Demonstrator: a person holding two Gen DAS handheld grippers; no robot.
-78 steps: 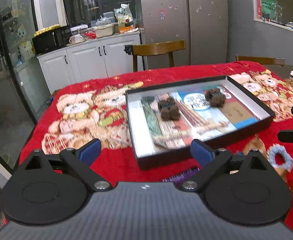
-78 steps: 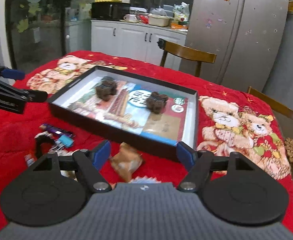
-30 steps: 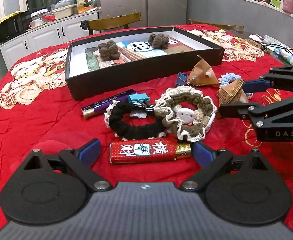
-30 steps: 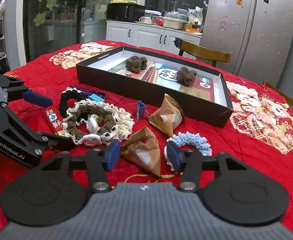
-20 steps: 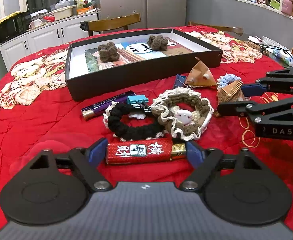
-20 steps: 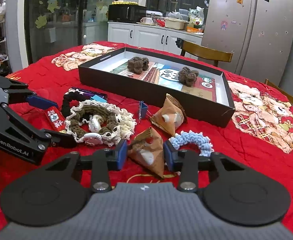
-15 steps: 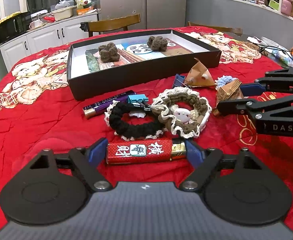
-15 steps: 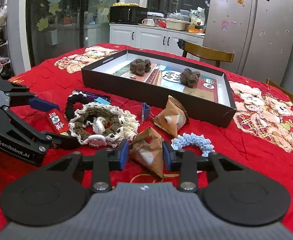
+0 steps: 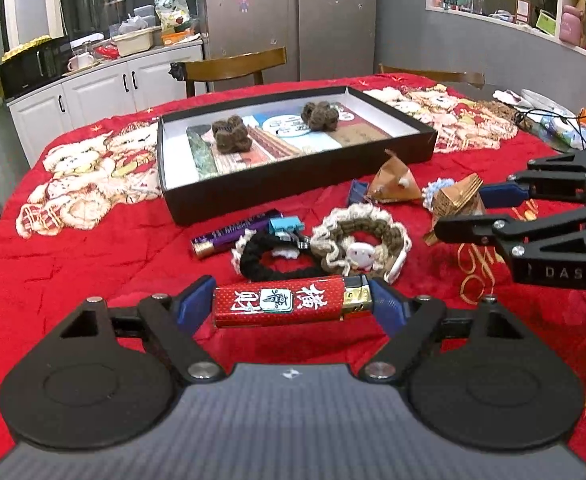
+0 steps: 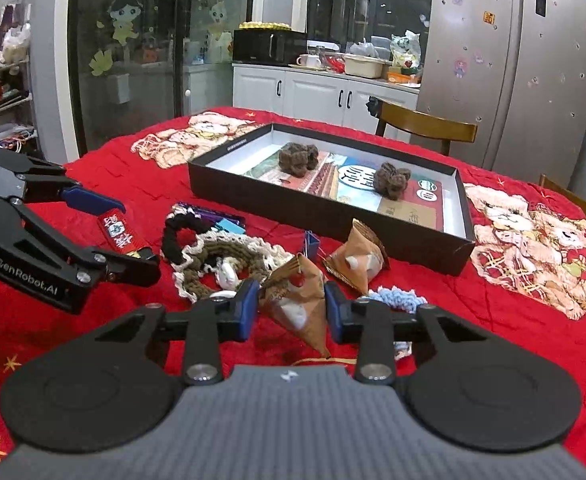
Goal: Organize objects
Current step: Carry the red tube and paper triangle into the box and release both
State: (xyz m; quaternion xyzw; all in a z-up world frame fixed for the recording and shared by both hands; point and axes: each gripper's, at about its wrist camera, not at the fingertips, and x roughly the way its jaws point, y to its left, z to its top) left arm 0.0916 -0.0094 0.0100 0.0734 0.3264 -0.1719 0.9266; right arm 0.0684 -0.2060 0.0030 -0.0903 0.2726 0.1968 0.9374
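Gripping noted: left gripper (image 9: 289,308) clamps the red lighter (image 9: 279,306) endwise; right gripper (image 10: 292,312) pinches a brown paper pyramid (image 10: 295,300). Recommend lifting both level, clear of the black box (image 9: 253,188) wall.

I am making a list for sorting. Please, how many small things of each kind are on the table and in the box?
Brown knitted flowers: 2
Scrunchies: 3
Brown paper pouches: 2
Lighters: 2
Blue clips: 2
Total: 11
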